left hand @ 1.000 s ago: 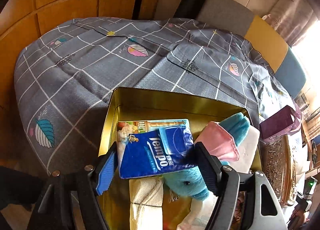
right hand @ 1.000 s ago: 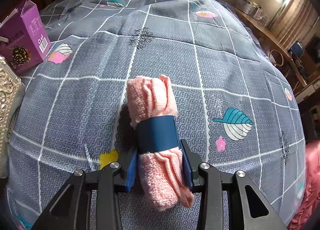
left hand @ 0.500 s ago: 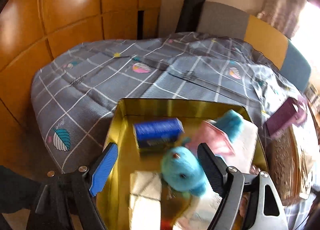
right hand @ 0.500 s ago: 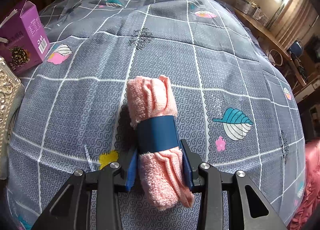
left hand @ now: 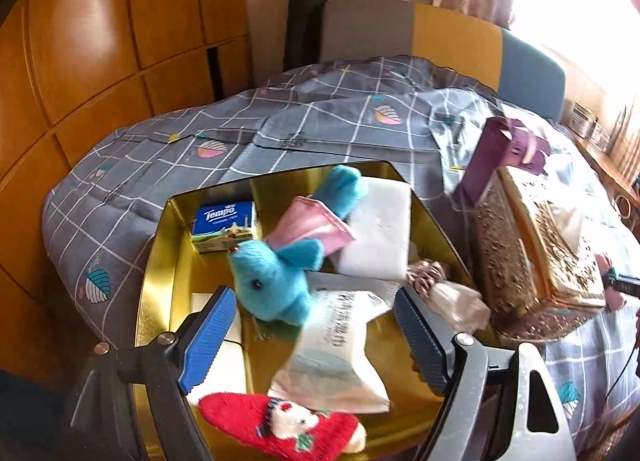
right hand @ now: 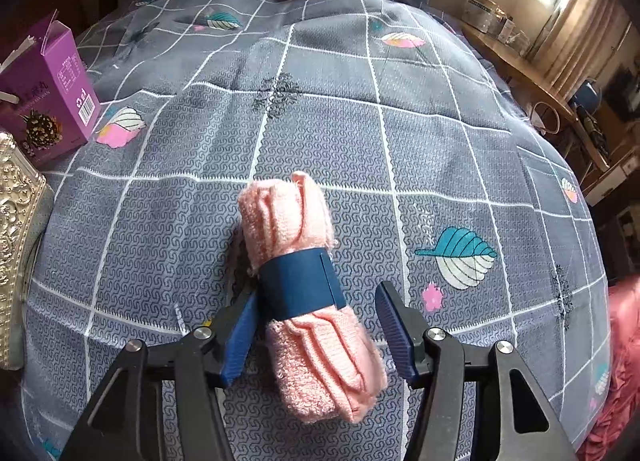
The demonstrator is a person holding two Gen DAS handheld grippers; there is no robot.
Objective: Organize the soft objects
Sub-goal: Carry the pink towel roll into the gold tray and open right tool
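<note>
In the left wrist view a gold tin lies on the grey checked bedspread. It holds a blue Tempo tissue pack, a blue plush toy, a pink pouch, a white pad, a white wipes packet and a red knitted toy. My left gripper is open and empty above the tin. In the right wrist view a rolled pink towel with a dark blue band lies on the bedspread. My right gripper is open, its jaws on either side of the towel.
A purple carton and an ornate gold box stand right of the tin; the carton also shows in the right wrist view. A wooden wardrobe stands to the left and a padded headboard behind the bed.
My left gripper let go of the Tempo pack into the tin, then drew back and up. My right gripper opened around the pink towel, which now lies free.
</note>
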